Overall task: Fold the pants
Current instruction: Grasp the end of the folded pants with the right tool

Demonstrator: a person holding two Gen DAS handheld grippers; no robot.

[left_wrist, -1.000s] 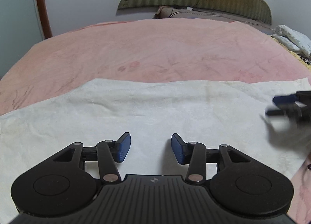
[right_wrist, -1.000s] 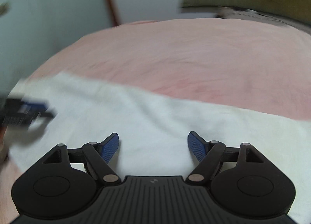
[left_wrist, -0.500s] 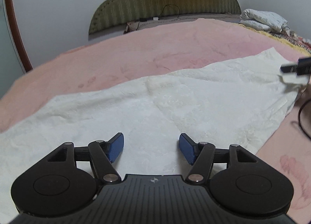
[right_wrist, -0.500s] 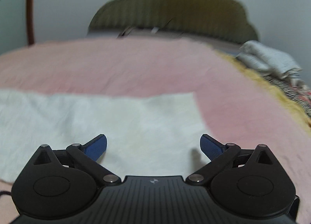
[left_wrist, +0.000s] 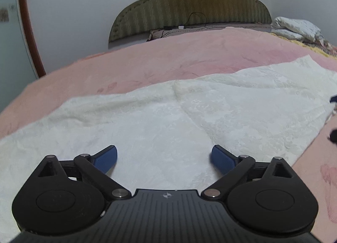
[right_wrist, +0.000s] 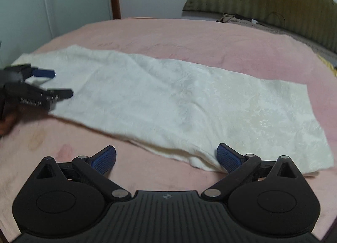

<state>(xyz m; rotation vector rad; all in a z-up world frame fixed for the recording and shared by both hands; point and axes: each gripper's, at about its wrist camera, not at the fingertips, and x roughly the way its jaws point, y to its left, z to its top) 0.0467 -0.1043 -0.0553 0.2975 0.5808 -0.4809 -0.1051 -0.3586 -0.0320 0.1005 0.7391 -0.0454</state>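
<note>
Pants [right_wrist: 179,104]: cream white, textured, lying flat as a long strip across the pink bed [right_wrist: 189,38]. Left claw [left_wrist: 164,157]: spread wide, empty, poised over one end of the pants. Right claw [right_wrist: 166,158]: spread wide, empty, at the near edge of the pants. Headboard [left_wrist: 189,5]: olive, padded, behind the bed.

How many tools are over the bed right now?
2: the left tool above the white pants, open; the right tool at the pants' near edge, open.
</note>
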